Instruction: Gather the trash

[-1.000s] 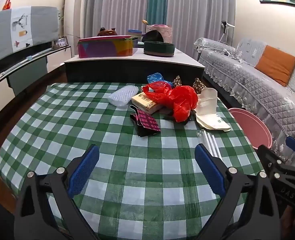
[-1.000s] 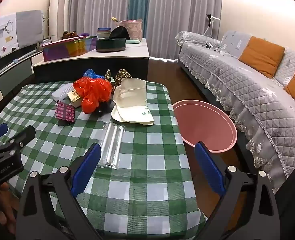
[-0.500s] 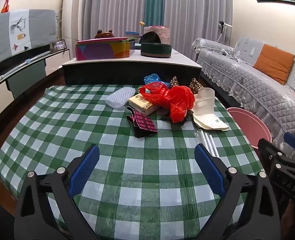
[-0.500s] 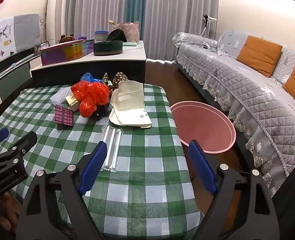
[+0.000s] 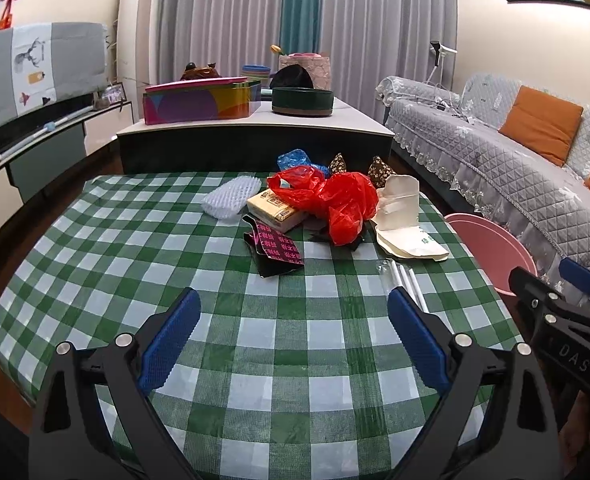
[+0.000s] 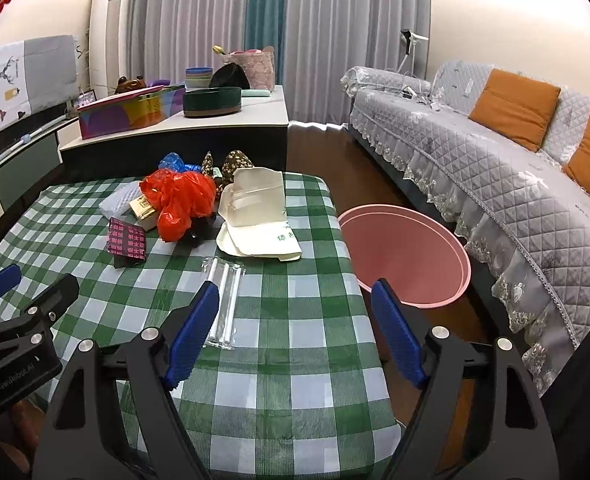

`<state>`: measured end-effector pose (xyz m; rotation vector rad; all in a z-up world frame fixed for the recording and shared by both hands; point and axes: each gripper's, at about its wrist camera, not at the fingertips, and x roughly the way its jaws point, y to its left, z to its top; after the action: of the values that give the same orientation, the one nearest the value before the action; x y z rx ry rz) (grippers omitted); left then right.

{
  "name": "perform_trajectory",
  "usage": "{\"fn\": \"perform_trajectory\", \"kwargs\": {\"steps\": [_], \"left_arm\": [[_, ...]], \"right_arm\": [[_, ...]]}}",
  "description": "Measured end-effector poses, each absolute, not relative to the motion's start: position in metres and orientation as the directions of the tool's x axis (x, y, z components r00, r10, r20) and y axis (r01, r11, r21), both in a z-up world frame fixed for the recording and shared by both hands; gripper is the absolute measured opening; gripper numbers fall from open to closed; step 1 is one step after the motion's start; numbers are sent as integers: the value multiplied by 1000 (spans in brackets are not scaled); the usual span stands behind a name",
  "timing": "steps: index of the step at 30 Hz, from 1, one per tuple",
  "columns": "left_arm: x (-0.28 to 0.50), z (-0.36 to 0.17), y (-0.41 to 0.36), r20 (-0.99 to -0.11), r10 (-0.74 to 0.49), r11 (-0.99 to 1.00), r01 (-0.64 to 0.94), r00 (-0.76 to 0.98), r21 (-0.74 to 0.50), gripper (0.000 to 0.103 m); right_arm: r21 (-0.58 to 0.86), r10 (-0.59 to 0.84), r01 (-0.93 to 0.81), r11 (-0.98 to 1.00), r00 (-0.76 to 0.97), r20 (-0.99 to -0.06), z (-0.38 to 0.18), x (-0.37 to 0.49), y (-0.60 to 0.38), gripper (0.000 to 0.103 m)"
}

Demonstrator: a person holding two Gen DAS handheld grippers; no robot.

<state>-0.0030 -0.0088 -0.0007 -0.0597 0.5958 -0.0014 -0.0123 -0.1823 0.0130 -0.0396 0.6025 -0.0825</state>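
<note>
Trash lies on the green checked table (image 5: 295,336): a red plastic bag (image 5: 335,200), a white paper food box (image 5: 407,224), a dark pink-patterned wrapper (image 5: 275,250), a yellowish carton (image 5: 273,210), a white foam net (image 5: 231,198) and a clear pack of straws (image 6: 225,300). A pink bin (image 6: 403,256) stands on the floor at the table's right edge. My left gripper (image 5: 293,340) is open and empty over the near table. My right gripper (image 6: 295,332) is open and empty, with the straw pack by its left finger.
A low dark cabinet (image 5: 255,140) behind the table carries a colourful tin and a green round box. A grey quilted sofa (image 6: 495,168) with orange cushions runs along the right. Wooden floor lies between the sofa and the table.
Both grippers have risen and pulled back slightly, so the views show more of the room. The right gripper's jaws have narrowed a little. Nothing on the table has moved.
</note>
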Motion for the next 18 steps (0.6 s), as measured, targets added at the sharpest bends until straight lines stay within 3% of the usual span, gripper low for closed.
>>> {"fn": "perform_trajectory", "kwargs": {"steps": [18], "left_arm": [[-4,1,-10,-555,-20,999,-7,832,-47,90]], "right_arm": [[-73,-90,59,996,822,-562,12,-12,-176,77]]}}
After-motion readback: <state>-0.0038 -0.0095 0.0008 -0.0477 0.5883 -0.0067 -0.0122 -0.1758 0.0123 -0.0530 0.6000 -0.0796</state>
